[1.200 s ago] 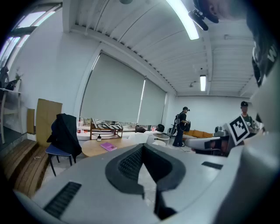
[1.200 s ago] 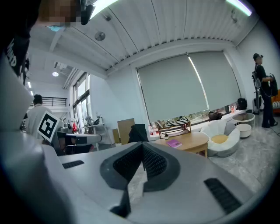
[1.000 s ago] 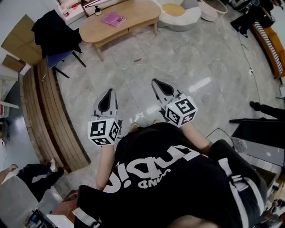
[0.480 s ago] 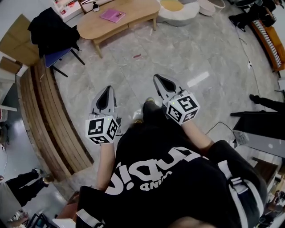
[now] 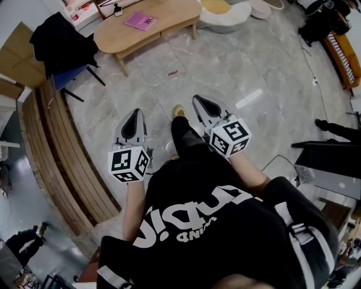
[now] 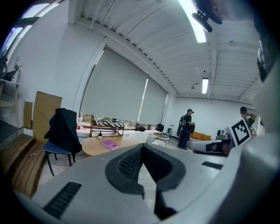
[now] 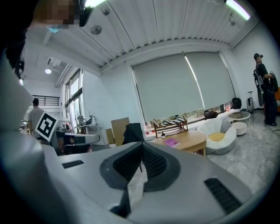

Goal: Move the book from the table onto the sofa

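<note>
Left gripper (image 5: 136, 114) and right gripper (image 5: 198, 101) are side by side in the head view, held out low in front of the person, both clenched and both empty. They point across the grey marble floor (image 5: 254, 68) toward the far end of the room. And there's the book (image 5: 141, 21), pink, lying flat on the wooden table (image 5: 172, 14), well apart from both tools. Just to the right of the table stands a white lounge seat (image 5: 240, 20) with a yellow cushion. Left of the table, a black jacket (image 5: 59, 42) is draped over a blue chair (image 5: 70, 76).

Over to the left gripper view: the left gripper (image 6: 142, 146) has its jaws pressed together, nothing between them. Beyond the tips, the book (image 6: 109, 144) sits on the table (image 6: 92, 148), with the jacket (image 6: 63, 129) on its chair to the left. Far right, two people (image 6: 188, 127) stand by the wall.

Now the right gripper view: the right gripper (image 7: 141, 145) has its jaws closed tight too, nothing caught in them. The book (image 7: 172, 142) rests on the table (image 7: 190, 141) beside a small dark bottle (image 7: 162, 135), and the white seat (image 7: 218, 129) is just right of it.
</note>
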`<state>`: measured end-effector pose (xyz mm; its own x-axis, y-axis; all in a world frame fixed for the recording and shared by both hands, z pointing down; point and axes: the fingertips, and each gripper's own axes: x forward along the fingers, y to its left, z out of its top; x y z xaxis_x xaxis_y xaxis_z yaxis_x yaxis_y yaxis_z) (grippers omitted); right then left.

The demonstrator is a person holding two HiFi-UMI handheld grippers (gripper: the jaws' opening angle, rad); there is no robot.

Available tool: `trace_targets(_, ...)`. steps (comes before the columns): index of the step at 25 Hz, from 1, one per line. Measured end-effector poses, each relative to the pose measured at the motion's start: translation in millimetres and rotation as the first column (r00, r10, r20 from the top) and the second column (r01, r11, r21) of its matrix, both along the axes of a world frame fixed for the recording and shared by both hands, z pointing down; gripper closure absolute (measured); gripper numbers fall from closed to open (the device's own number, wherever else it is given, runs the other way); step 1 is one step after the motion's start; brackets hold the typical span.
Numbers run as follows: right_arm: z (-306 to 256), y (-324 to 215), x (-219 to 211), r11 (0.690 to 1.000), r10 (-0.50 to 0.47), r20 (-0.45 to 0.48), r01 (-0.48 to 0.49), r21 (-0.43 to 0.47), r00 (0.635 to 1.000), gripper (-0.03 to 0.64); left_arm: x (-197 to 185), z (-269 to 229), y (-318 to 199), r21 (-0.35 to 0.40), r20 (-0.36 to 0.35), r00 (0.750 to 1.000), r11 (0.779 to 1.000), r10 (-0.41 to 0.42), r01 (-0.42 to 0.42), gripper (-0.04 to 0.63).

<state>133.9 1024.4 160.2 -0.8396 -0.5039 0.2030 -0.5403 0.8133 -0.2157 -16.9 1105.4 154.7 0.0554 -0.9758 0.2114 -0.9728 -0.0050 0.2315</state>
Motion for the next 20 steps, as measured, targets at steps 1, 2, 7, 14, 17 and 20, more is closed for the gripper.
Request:
trace_targets(1,1,-4,-4,1.0,-0.002,-0.002,0.002,-0.003,1.0,0.615,-5,0,-4,-0.001,-0.005,1.0,1.0,-0.003,0.003,0.588)
trace_targets(2,2,-9,-9,1.0,-0.004,-0.004,0.004,-0.004,1.0,0.615,-9,0,-9,0.0,-0.009,1.0,1.0,-0.005,0.005,0.588)
trace_targets(7,6,-36,-30,1.0,-0.006,-0.006,0.006,-0.015,1.0,0.615,-30,4,-36,-0.006,-0.011,1.0,1.0,0.0,0.0,0.588)
trace_targets(14,16,-87,-50,0.999,-0.006,-0.008,0.006,-0.048,1.0,0.615,-48,12,-87,-0.021,-0.025,1.0,1.0,0.005,-0.006,0.588)
trace_targets(17,13,-115,-63,0.999,-0.019,-0.006,0.018,-0.05,1.0,0.615,-61,9,-116,-0.023,-0.027,1.0,1.0,-0.005,0.004,0.588)
trace_targets(20,7,-147,-74,0.998,-0.021,-0.005,0.02,-0.056,1.0,0.615,-73,3,-146,-0.029,-0.031,0.999,1.0,-0.009,0.008,0.588)
